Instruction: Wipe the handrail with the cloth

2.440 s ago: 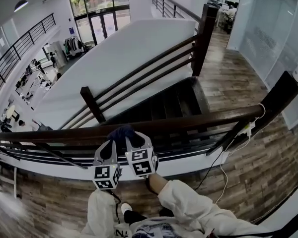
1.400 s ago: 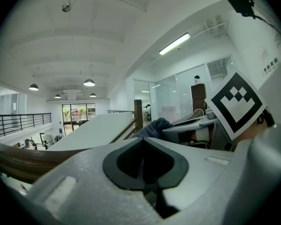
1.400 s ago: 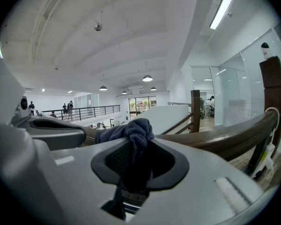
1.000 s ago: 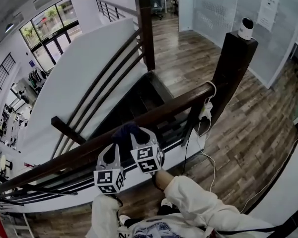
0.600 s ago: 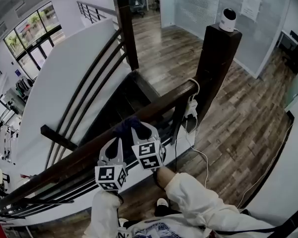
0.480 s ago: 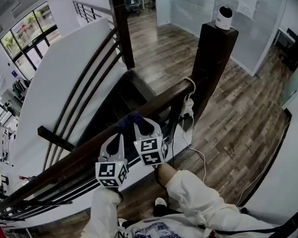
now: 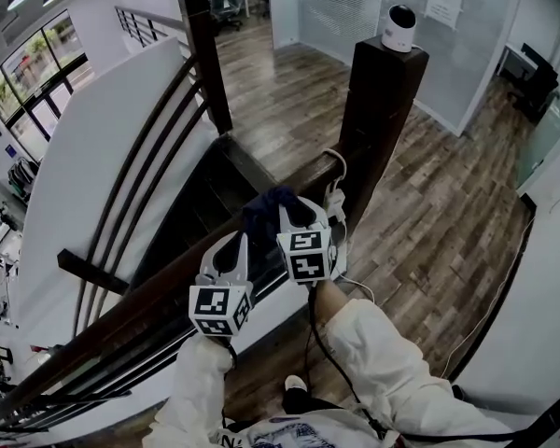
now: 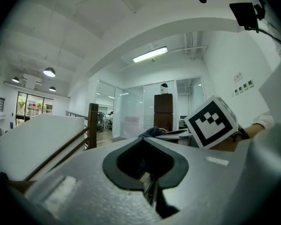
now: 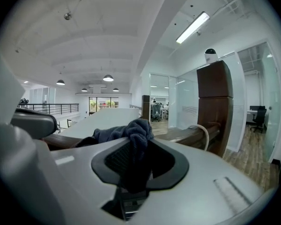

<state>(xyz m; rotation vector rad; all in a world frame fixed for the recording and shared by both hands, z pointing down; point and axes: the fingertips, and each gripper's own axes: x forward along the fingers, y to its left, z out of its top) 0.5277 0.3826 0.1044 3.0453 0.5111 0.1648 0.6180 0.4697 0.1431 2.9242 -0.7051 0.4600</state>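
Well, from the head view we see the dark wooden handrail running up on a slant from the lower left to a thick square post, with a small white camera standing on the post's top. The dark blue cloth lies bunched on the rail's top, near the post, and a white cable loops over the rail just beyond it. The right gripper has its tips at the cloth. The left gripper sits just beside it, lower along the rail, with its tips over the wood and apart from the cloth. A white sleeve reaches up behind the right gripper.

In the left gripper view we find the left gripper with its jaws brought together and nothing held between them. Beyond it show the right gripper's marker cube, a bit of the cloth and the post.

In the right gripper view the right gripper has its jaws clamped on the cloth, which bulges up above the tips and trails off to the left. The handrail runs on behind it to the post.
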